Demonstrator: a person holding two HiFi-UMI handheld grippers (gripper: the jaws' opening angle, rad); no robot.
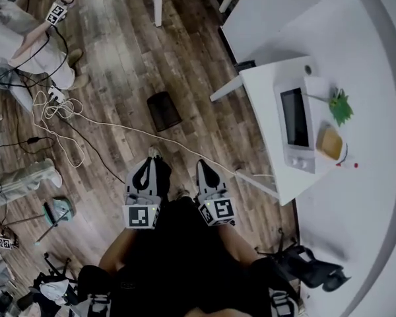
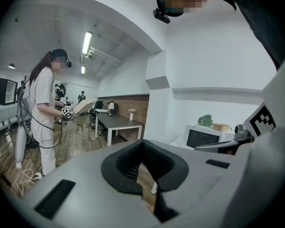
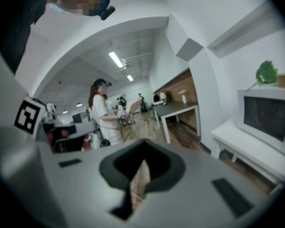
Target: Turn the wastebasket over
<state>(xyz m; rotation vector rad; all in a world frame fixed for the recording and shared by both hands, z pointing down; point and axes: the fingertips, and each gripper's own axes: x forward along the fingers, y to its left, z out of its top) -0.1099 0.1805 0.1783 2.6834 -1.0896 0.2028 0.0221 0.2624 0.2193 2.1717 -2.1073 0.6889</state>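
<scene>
Head view: I am looking at the wastebasket [image 1: 164, 109] sitting on the wooden floor [image 1: 119, 45], dark and small, and I am failing to make out which end is facing up. Nearer me than the wastebasket and well apart from it, the left gripper [image 1: 151, 158] and right gripper [image 1: 203, 165] are pointing toward it side by side, with dark clothing covering their handles. Right of the wastebasket, a white table [image 1: 257, 84] is carrying a microwave [image 1: 296, 127].

Left gripper view: its jaws are lying pressed together, and its grey body is blocking most of the floor, hiding the wastebasket.

Right gripper view: blurred, its jaws are likewise pressing together, and the frame edge is cutting off the microwave [image 3: 268, 120]
</scene>
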